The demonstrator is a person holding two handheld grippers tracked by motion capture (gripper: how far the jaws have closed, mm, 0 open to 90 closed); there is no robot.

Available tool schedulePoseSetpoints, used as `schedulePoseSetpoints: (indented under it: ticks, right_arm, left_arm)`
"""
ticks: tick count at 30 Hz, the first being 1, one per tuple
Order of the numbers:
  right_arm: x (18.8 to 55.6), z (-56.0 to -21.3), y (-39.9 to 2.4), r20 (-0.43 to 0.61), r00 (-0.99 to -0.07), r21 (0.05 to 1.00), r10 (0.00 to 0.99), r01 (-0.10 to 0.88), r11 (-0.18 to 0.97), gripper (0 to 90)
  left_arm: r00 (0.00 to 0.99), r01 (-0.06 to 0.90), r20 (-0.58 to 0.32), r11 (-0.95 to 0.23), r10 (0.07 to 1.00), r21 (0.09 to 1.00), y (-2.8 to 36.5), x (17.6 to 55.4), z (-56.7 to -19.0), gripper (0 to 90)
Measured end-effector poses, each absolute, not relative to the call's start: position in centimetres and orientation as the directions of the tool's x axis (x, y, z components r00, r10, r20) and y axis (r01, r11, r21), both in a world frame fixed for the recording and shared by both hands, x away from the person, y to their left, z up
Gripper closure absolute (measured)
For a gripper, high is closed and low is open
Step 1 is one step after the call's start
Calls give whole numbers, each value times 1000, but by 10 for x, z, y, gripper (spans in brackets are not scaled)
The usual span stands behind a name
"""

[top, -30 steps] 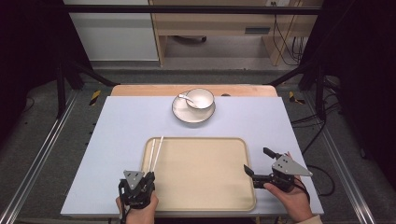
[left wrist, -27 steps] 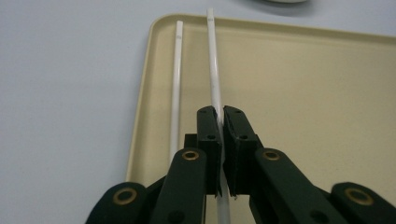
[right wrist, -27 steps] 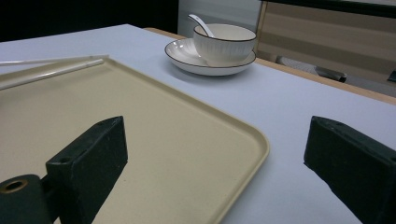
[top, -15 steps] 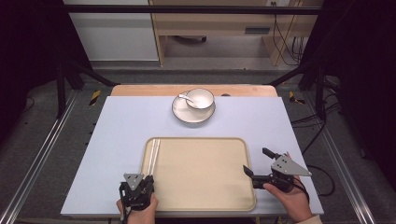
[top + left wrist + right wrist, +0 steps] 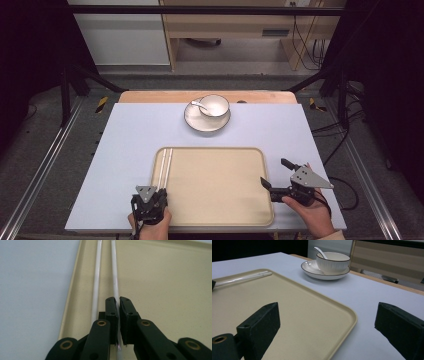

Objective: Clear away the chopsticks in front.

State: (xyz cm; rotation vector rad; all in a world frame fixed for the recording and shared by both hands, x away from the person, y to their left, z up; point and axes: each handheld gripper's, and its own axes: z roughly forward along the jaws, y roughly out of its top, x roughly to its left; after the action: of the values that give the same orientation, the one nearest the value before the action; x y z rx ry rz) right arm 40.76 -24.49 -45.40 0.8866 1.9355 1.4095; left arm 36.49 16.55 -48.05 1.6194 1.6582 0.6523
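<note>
We see a matte pale-blue worktop (image 5: pixel 130 145) carrying a speckled beige, round-cornered tray (image 5: pixel 215 185) at lower centre. Along the tray's left edge lie two slim glossy white chopsticks (image 5: pixel 166 162). The left gripper (image 5: pixel 118 312) pinches one chopstick, its near end hidden by the fingers. The right gripper (image 5: pixel 277 175), fingers spread, straddles the tray's right rim.

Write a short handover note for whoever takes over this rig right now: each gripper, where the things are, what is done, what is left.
Left gripper: shut on one of two white chopsticks along the left edge of the beige plastic tray.
Right gripper: open, empty, at the tray's right rim.
White ribbed bowl with white spoon on its saucer, beyond the tray.
Done: chopsticks are on the tray. Left: probably release them.
</note>
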Motion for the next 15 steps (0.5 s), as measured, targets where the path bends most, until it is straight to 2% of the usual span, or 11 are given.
schedulePoseSetpoints:
  ticks: [7,12,14,15]
  right_arm:
    - [408,-454,-246,-65,-611,961,789,174,215,61]
    - [409,-454,-248,-68,-602,959,796,180,218,57]
    - [410,-455,-250,-72,-594,957,801,185,223,54]
    - [411,-455,-252,-73,-586,957,807,187,222,53]
  left_arm:
    - [66,571,-107,51,992,819,163,367,-472,724]
    - [129,545,-86,2,988,838,167,381,-462,629]
    - [178,542,-51,-54,983,839,171,393,-455,605]
    - [201,535,-22,-91,979,840,177,404,-449,556]
